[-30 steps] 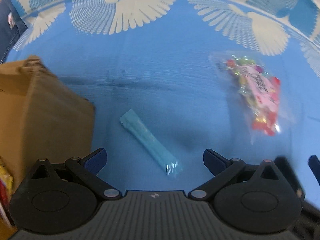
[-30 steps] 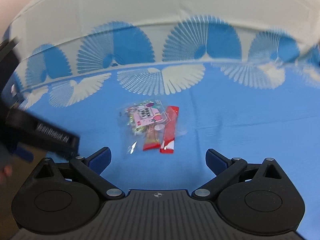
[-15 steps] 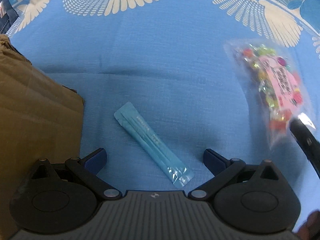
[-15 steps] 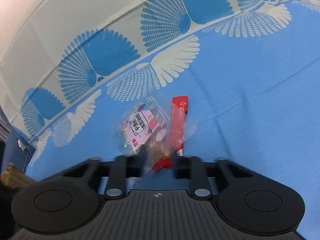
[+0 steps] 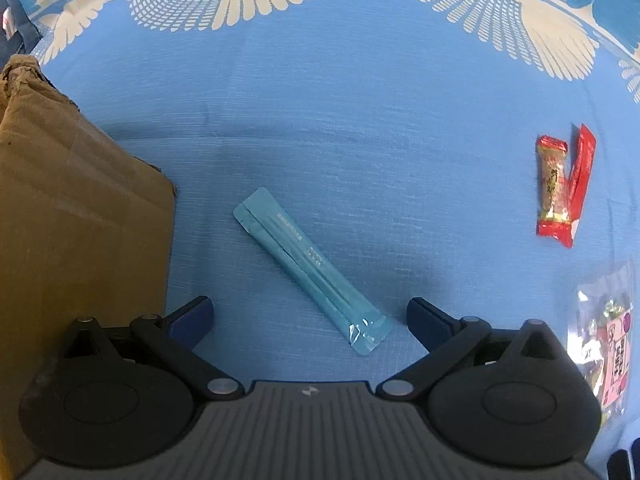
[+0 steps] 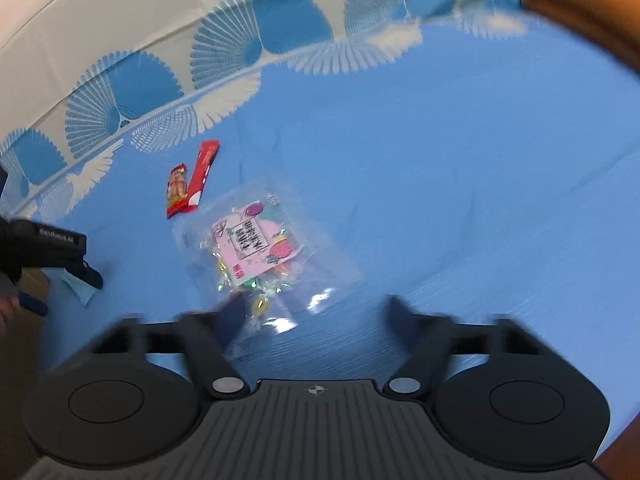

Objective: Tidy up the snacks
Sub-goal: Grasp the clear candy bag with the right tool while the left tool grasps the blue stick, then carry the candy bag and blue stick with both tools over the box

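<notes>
- While left tongs [image 5: 310, 314] sit spread wide, the teal stick sachet [image 5: 310, 270] lies diagonally on the blue cloth [image 5: 340, 100] between the fingers, not gripped.
- Cardboard box [image 5: 72, 216] just left of the left tongs, near the sachet, apart from it.
- Red-gold candy bar [image 5: 554, 184] and red stick packet [image 5: 582, 168] lie side by side, touching, well right of the sachet.
- Right tongs [image 6: 316, 312] blurred, spread apart; clear candy bag [image 6: 260, 248] with pink label sits at the left finger; contact unclear.
- Bag near the red snacks, a small gap between.
</notes>
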A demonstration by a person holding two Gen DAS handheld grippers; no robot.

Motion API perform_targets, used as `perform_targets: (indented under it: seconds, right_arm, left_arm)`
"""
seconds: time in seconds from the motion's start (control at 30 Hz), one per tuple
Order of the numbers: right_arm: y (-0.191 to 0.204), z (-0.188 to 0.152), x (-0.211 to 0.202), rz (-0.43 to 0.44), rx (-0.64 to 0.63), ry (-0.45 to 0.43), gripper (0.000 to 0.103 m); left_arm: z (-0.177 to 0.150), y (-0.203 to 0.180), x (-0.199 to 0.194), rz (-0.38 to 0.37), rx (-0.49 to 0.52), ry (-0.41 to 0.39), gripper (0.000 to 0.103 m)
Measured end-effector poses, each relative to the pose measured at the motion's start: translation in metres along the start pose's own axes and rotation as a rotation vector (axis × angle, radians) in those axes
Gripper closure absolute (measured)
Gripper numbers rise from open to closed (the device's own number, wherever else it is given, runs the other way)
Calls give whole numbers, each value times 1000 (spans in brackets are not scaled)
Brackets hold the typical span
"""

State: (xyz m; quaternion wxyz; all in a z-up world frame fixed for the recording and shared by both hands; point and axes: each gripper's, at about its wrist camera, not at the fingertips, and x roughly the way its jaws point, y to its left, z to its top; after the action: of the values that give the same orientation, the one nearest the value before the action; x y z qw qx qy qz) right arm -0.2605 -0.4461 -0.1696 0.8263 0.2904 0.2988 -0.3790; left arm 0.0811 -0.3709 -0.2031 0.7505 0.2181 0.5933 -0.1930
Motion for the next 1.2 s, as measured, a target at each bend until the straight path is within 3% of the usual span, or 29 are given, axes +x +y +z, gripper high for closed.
perform_targets:
  seconds: [0.17, 0.27, 0.33, 0.37, 0.4, 0.7, 0.77, 0.8, 0.83, 0.87, 0.93, 1.0, 1.2]
  right_arm:
    - [29, 22, 22, 46, -182, -6, 3]
    - [51, 33, 49, 29, -318, -5, 0]
    - [60, 35, 80, -21, -391, 47, 0]
    - [60, 33, 93, -29, -397, 74, 0]
    - [54, 32, 95, 20, -344, 25, 0]
    - [49, 23, 91, 9, -315, -13, 0]
    - [54, 21, 91, -8, -338, -9, 0]
    - [58, 23, 94, -14, -337, 4, 2]
    - [60, 23, 92, -19, -334, 12, 10]
    - [62, 22, 90, -19, -335, 7, 18]
    - [67, 17, 82, -35, -341, -15, 52]
    - [67, 15, 72, -31, -326, -23, 67]
    - [65, 17, 26, -40, -226, -64, 84]
  left_arm:
    - [13, 3, 10, -14, -25, 15, 0]
    - [21, 9, 20, -54, -52, 29, 0]
    - [24, 11, 21, -65, -64, 30, 0]
    - [24, 12, 21, -66, -61, 30, 0]
    - [24, 12, 21, -67, -57, 26, 0]
    - [12, 10, 14, -64, -49, 1, 0]
    - [7, 12, 4, -48, -89, -39, 21]
    - [6, 10, -3, -56, -83, -75, 64]
    - [6, 8, -8, -70, -62, -81, 88]
    - [5, 9, -11, -86, -58, -57, 88]
    - [1, 11, -16, -89, -65, -48, 88]
    - [-5, 11, -25, -87, -37, -73, 88]
    - [-36, 27, -82, -176, 13, -118, 88]
